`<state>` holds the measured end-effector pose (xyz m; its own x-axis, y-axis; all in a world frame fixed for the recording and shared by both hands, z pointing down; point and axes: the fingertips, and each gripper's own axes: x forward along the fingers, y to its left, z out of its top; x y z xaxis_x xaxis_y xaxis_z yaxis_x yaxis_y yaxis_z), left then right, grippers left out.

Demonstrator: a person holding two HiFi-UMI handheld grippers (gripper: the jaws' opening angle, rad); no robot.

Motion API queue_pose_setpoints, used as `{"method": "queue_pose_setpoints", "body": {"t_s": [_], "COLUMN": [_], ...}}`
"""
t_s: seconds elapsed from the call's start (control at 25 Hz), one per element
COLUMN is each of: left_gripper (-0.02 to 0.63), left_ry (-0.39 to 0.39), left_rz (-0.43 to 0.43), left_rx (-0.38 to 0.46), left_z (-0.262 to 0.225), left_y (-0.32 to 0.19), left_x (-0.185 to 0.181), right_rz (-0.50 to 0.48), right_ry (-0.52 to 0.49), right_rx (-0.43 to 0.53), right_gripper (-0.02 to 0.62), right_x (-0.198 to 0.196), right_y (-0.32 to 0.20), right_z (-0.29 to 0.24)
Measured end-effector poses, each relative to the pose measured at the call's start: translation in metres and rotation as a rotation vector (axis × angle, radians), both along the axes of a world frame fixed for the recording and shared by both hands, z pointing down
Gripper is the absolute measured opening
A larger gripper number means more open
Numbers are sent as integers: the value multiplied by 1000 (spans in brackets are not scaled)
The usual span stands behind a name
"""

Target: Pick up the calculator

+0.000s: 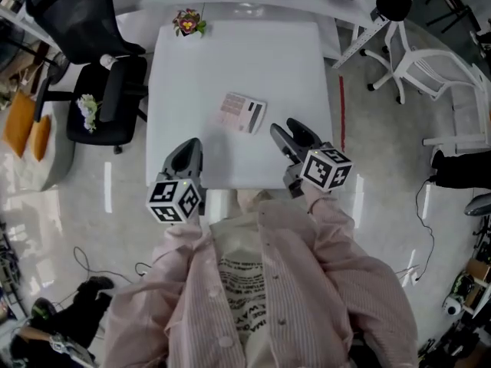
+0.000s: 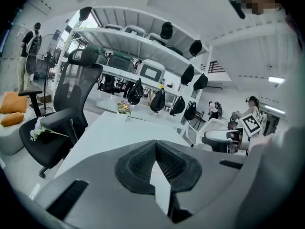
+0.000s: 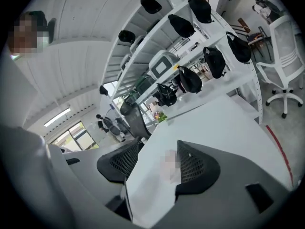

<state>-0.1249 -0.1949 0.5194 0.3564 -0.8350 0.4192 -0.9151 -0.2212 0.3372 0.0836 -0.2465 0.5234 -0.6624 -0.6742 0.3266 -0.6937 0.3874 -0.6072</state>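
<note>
A flat pinkish calculator (image 1: 243, 113) with a dark strip along its right end lies near the middle of the white table (image 1: 238, 60). My right gripper (image 1: 285, 126) is open just right of it and slightly nearer me, jaws pointing at the table. In the right gripper view the calculator (image 3: 170, 164) shows as a pale pink patch between the spread jaws of the right gripper (image 3: 159, 149). My left gripper (image 1: 192, 146) hovers over the table's near left part, well short of the calculator. The left gripper (image 2: 156, 144) has its jaws pressed together, holding nothing.
A small flower pot (image 1: 189, 23) stands at the table's far left corner. A black office chair (image 1: 100, 67) is left of the table, a white chair (image 1: 418, 67) to the right. A red line (image 1: 341, 106) runs along the floor by the right edge. Shelving with black caps stands beyond.
</note>
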Motion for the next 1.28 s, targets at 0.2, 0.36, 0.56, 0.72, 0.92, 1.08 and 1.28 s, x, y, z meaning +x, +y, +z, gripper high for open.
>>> {"method": "queue_pose_setpoints", "body": {"t_s": [0.2, 0.36, 0.56, 0.72, 0.92, 1.08, 1.28], "left_gripper": [0, 2, 1, 1, 0, 0, 1], "left_ry": [-2, 0, 4, 12, 22, 28, 29], "left_rz": [-15, -17, -21, -33, -40, -42, -25], "left_rx": [-44, -83, -133, -185, -234, -272, -301], "left_z": [21, 38, 59, 82, 100, 114, 127], "left_y": [-22, -30, -40, -46, -45, -47, -54], "left_x": [3, 8, 12, 3, 8, 10, 9], "right_rz": [-29, -55, -77, -93, -112, -134, -138], "right_ry": [-6, -7, 14, 22, 3, -16, -33], "right_rx": [-73, -140, -260, -323, -400, -455, -516], "right_gripper": [227, 227, 227, 227, 227, 227, 227], "right_x": [-6, -12, -17, -33, -39, -50, -61], "right_y": [-22, -32, -40, -47, -48, -48, -51], "right_z": [31, 56, 90, 116, 136, 151, 165]}}
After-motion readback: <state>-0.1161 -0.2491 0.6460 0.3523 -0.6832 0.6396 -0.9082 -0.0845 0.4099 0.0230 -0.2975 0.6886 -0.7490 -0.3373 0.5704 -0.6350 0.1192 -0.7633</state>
